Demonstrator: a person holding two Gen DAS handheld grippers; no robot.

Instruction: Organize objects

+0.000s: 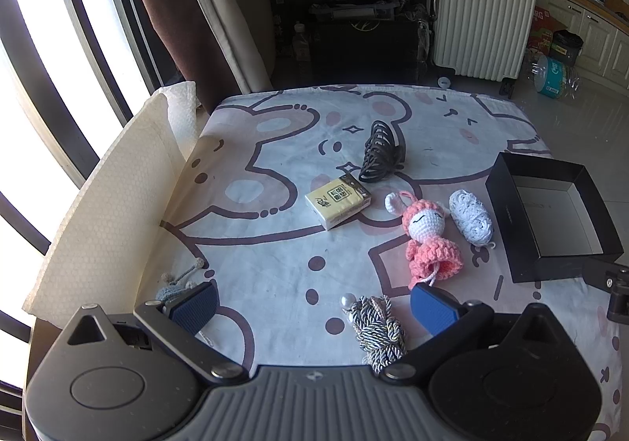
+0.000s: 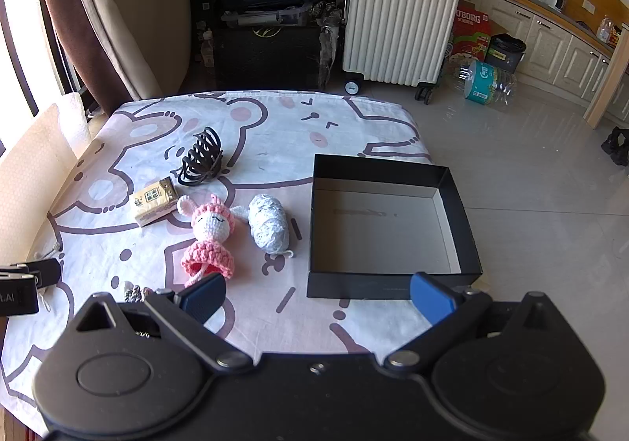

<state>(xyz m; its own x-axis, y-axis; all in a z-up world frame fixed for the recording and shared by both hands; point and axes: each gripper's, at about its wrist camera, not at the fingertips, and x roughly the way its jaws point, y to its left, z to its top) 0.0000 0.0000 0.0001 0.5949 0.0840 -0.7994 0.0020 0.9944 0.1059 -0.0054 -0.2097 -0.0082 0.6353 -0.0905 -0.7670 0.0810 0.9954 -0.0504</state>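
Item: both my left gripper (image 1: pixel 314 307) and right gripper (image 2: pixel 317 297) spread, empty; doll (image 2: pixel 210 240) beside empty box (image 2: pixel 393 285) on desk (image 2: pixel 275 319); I'd pinch its body squarely.

Blue-grey crochet toy (image 1: pixel 173 289) half hidden behind left tool finger; cord bundle (image 1: pixel 377 327) partly hidden.

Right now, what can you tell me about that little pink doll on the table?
The pink doll is crocheted yarn: a white face with stitched closed eyes, a pink cap with white bunny ears, and a ruffled pink dress. It lies flat on the cartoon-print cloth, head toward the hair clip, between the tissue pack and the white yarn bundle. No claw touches it.
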